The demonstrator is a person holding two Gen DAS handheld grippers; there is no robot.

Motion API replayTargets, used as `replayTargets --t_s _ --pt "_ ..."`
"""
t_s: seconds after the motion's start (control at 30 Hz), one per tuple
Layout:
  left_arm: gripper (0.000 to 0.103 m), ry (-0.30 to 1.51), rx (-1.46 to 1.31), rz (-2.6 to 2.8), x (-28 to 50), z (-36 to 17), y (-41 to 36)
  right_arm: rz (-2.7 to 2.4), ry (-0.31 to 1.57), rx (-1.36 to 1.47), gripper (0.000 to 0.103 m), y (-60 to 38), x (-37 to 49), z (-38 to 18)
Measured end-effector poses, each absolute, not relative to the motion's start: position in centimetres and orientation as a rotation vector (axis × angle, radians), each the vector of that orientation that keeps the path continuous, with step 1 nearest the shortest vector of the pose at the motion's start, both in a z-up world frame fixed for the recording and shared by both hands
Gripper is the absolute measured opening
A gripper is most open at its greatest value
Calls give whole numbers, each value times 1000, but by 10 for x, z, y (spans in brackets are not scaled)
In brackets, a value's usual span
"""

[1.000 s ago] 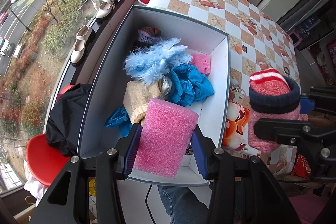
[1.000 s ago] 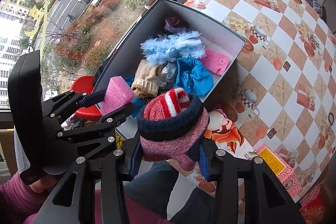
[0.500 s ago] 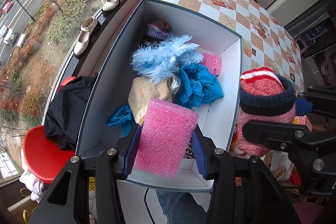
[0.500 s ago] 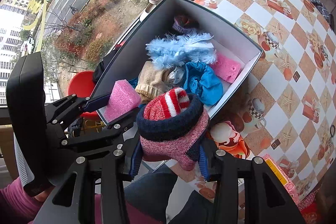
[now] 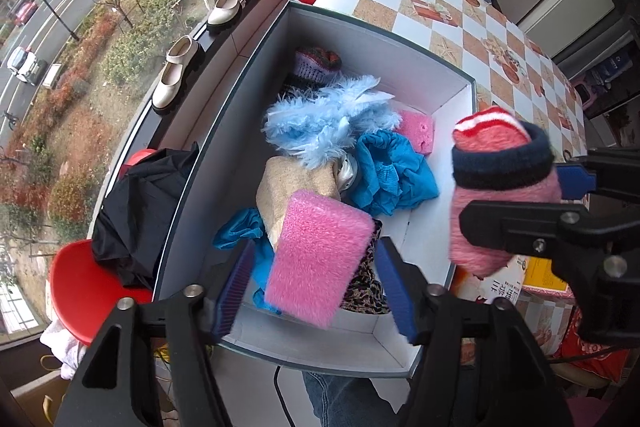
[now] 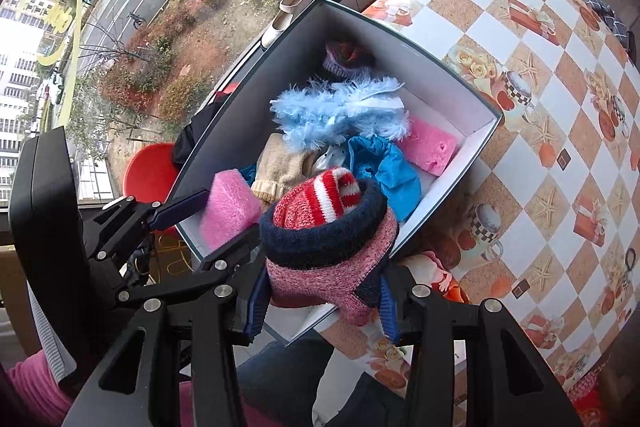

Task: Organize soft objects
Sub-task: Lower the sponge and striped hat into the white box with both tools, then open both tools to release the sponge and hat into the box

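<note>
Left tongs (image 5: 316,283) are opening; the pink sponge (image 5: 316,255) sits loose between the pads above the box (image 5: 424,75). Right tongs (image 6: 322,301) are opening around the knit hat (image 6: 328,239). Both judged light and compressible; grip mid-body.

Both views are bright with soft, even daylight from the window (image 5: 132,7) on the left. The outdoor buildings at the far left of the right wrist view are washed out to near white. Shadows are faint: the box's (image 5: 436,83) left inner wall is grey and shaded while its right wall is lit white. Fisheye bending is strong, curving the box rim and the table (image 6: 532,99) pattern, and black vignette fills the corners. The pink sponge (image 5: 316,259) is smeared with motion blur in the left wrist view, and the hat's (image 5: 500,187) lower edge looks soft. The background stays fairly sharp.
</note>
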State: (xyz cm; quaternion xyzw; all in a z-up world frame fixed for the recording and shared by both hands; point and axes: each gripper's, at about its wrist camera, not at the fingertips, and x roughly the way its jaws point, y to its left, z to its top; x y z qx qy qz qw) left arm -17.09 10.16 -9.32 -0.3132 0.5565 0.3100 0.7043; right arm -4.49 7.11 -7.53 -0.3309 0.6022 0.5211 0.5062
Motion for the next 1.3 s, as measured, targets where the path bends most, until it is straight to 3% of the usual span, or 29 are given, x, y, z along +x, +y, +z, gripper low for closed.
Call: replayTargets --t_s 0.03,0.07,0.17,0.23,1.3 --pt "79 1225 -706 685 -171 -92 103 1257 1454 -789 71 73 -44 -75" --pt "79 1213 -719 681 -172 -91 104 1248 1446 -782 89 74 -42 -73" --pt "79 1258 -738 718 -171 -95 109 1241 1424 -783 92 75 -39 -69" --pt "79 1302 -740 727 -170 -100 111 1218 1423 -800 103 74 -37 -70" --pt "80 1325 -746 777 -175 -102 110 1171 1407 -803 103 59 -33 -66"
